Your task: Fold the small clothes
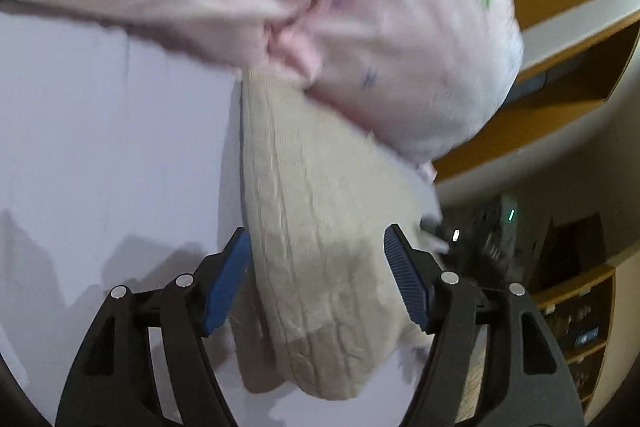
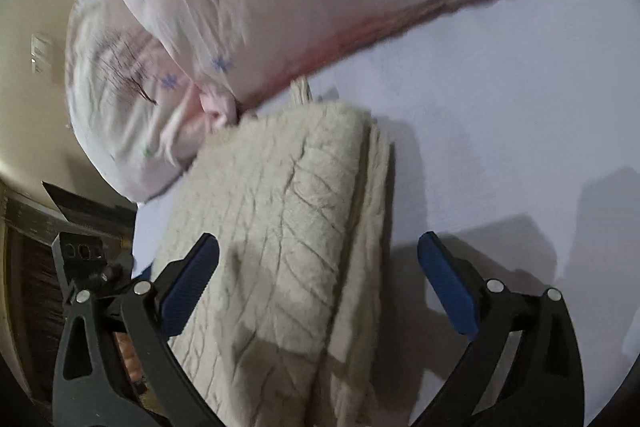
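Both grippers same build: black plastic arms w/ long cut-out slots, silver round pins at the pivots, two per side. Left gripper (image 1: 318, 277) has blue ribbed pads (image 1: 406, 283) on the inner faces of its fingers, ridges fine & parallel. Right gripper (image 2: 318, 287) has matching blue pads (image 2: 450, 291), texture less clear. Bit of skin, prob. the person's hand (image 2: 130, 355), shows behind the right gripper's left arm.

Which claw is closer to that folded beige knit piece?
Left, slightly. The beige knit lies between the open left claw pads. The open right claw hovers over its edge, one pad above bare sheet.
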The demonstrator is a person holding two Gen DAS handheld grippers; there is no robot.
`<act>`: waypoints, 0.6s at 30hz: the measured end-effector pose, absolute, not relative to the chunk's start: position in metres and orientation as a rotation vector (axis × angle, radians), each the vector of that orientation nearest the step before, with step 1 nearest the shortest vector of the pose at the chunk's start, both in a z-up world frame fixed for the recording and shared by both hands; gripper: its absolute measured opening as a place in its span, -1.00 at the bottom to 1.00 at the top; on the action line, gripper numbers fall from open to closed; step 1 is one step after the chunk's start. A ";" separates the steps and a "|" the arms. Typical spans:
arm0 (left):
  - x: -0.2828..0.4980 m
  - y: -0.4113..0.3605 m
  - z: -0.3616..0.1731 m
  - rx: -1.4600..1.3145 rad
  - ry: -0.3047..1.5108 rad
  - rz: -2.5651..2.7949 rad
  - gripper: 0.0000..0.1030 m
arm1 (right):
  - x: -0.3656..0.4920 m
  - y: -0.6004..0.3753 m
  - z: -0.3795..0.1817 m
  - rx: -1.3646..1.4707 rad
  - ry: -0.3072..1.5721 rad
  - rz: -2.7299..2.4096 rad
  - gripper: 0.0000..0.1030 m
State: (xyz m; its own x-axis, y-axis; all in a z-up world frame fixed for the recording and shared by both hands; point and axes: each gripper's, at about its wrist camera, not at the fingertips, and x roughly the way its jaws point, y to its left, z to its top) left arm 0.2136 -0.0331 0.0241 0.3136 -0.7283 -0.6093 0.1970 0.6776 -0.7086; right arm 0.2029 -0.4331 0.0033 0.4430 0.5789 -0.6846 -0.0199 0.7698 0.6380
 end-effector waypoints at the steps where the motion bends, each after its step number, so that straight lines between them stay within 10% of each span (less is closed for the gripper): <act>1: 0.212 -0.041 0.020 -0.551 1.106 -0.661 0.36 | 0.204 -0.429 0.004 0.585 1.048 0.394 0.94; 3: 0.210 -0.059 0.011 -0.500 1.118 -0.657 0.51 | 0.204 -0.425 0.002 0.579 1.032 0.406 0.68; 4: 0.208 -0.061 0.009 -0.494 1.117 -0.657 0.54 | 0.205 -0.422 -0.004 0.609 1.040 0.458 0.13; 7: 0.208 -0.064 0.004 -0.525 1.100 -0.671 0.39 | 0.202 -0.420 -0.007 0.672 1.005 0.496 -0.21; 11: 0.201 -0.042 0.013 -0.561 1.061 -0.721 -0.14 | 0.196 -0.401 0.007 0.673 0.958 0.542 -0.32; 18: 0.183 0.012 0.038 -0.447 0.927 -0.565 0.02 | 0.206 -0.325 0.016 0.514 0.951 0.642 -0.16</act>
